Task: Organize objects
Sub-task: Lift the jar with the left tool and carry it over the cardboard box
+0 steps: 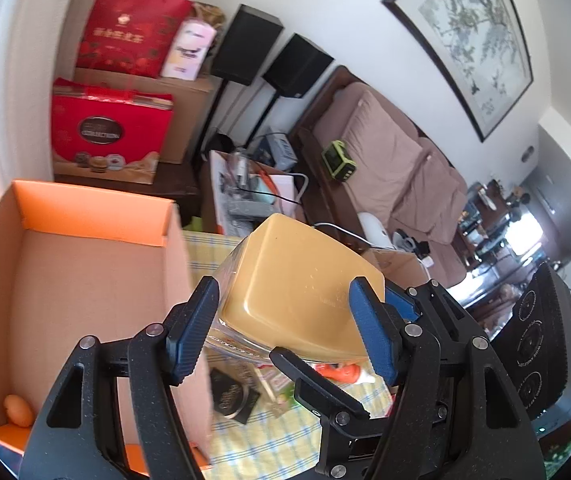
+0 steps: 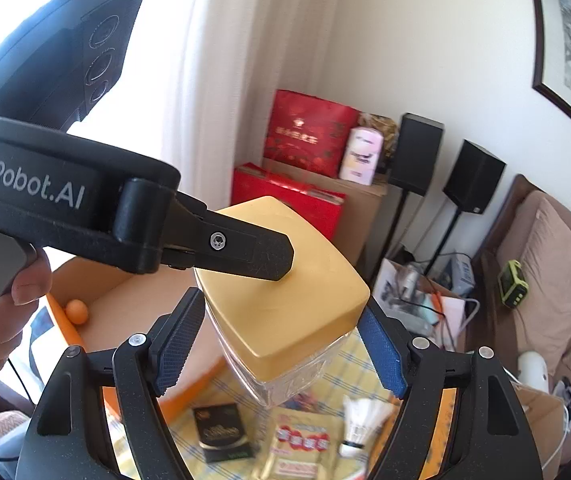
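Note:
A clear jar with a square gold lid (image 1: 301, 280) hangs in the air, held from two sides. My left gripper (image 1: 285, 324) is shut on it, blue pads against its left and right flanks. My right gripper (image 2: 281, 348) is also shut on the jar (image 2: 285, 300), its pads pressing just under the lid. In the right wrist view one left finger (image 2: 261, 254) lies across the lid's top. An open cardboard box with orange lining (image 1: 85, 280) stands just left of the jar, with an orange ball (image 1: 17, 410) in its near corner.
Below the jar, a yellow checked tablecloth (image 2: 349, 364) carries a small black box (image 2: 223, 432), a shuttlecock (image 2: 359, 420) and a printed packet (image 2: 299, 444). Red gift bags (image 1: 113, 132) stand at the wall; a brown sofa (image 1: 385, 160) lies to the right.

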